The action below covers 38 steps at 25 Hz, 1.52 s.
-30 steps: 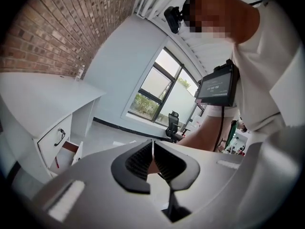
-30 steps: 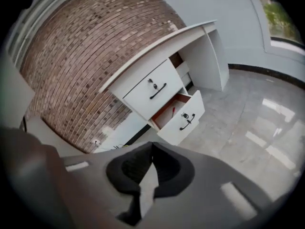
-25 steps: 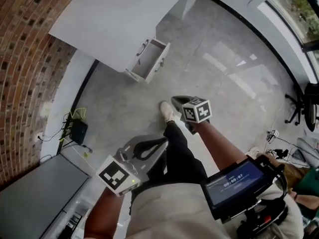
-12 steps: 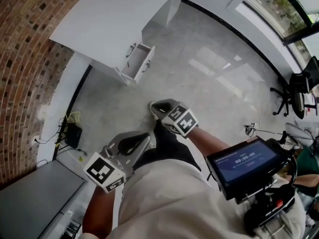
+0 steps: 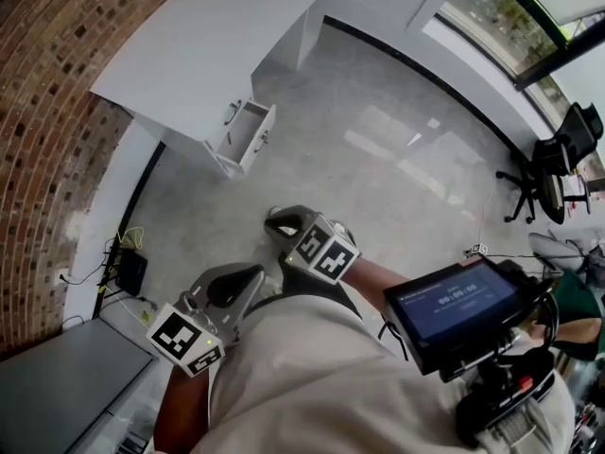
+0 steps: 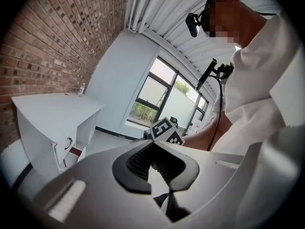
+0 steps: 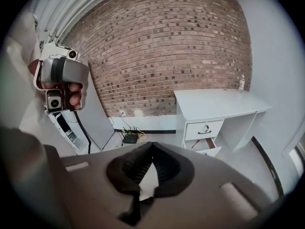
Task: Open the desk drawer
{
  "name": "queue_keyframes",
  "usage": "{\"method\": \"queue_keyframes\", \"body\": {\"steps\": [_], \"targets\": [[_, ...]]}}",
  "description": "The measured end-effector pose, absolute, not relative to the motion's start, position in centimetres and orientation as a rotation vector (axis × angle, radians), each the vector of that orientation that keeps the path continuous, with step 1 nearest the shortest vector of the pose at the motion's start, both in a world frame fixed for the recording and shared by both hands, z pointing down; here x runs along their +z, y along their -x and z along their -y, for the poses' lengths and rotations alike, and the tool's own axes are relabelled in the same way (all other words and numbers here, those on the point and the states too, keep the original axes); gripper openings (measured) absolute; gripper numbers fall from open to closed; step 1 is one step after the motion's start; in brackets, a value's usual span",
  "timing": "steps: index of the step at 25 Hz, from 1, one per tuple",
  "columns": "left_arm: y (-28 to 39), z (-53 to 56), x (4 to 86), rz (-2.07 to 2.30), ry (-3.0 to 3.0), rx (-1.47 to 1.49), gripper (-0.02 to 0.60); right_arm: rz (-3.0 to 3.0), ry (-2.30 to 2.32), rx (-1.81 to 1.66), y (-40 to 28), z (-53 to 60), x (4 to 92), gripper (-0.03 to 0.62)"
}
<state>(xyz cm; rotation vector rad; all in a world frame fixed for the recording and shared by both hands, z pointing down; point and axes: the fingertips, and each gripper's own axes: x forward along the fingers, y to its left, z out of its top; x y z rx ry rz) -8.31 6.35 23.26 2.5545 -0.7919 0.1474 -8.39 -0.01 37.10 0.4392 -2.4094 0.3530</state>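
A white desk [image 5: 217, 36] stands against the brick wall, well away from both grippers. Its lower drawer [image 5: 248, 136] is pulled out and open; the upper drawer [image 7: 204, 129] above it is shut. In the right gripper view the open lower drawer [image 7: 210, 150] shows something red inside. My left gripper [image 5: 248, 277] is held low near my body, jaws shut and empty. My right gripper [image 5: 275, 223] is just beside it, also shut on nothing. In the left gripper view the desk [image 6: 52, 111] sits far left beyond the left gripper [image 6: 153, 145]. The right gripper [image 7: 151, 146] points toward the desk.
A black box with cables [image 5: 129, 270] lies on the floor by the wall. A grey panel [image 5: 57, 376] leans at lower left. A black office chair [image 5: 558, 159] stands at far right. A tablet screen [image 5: 456, 303] hangs at my chest. Grey floor lies between me and the desk.
The desk and its open drawer have drawn farther off, up and left in the head view. Both grippers have come in closer to my body; both stay shut.
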Motion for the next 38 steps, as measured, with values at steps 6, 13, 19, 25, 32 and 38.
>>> {"method": "queue_keyframes", "body": {"steps": [6,13,19,25,32,38], "targets": [[8.1,-7.3,23.3,0.801,-2.557,0.155,0.008,2.395,-0.403,0.268,8.4,-1.3,36.0,0.003],[8.7,-6.0,23.4,0.789,-2.550,0.160,0.008,2.400,-0.371,0.235,9.8,-0.8,35.4,0.003],[8.7,-6.0,23.4,0.773,-2.549,0.159,0.008,2.393,-0.361,0.206,10.0,-1.1,35.3,0.003],[8.6,-6.1,23.7,0.769,-2.547,0.157,0.008,2.392,-0.348,0.183,10.2,-1.4,35.4,0.003],[8.6,-6.4,23.9,0.768,-2.539,0.156,0.008,2.379,-0.329,0.157,10.3,-1.9,35.7,0.002],[8.5,-6.6,24.2,0.759,-2.533,0.162,0.008,2.377,-0.330,0.147,10.3,-2.0,35.9,0.002]]}}
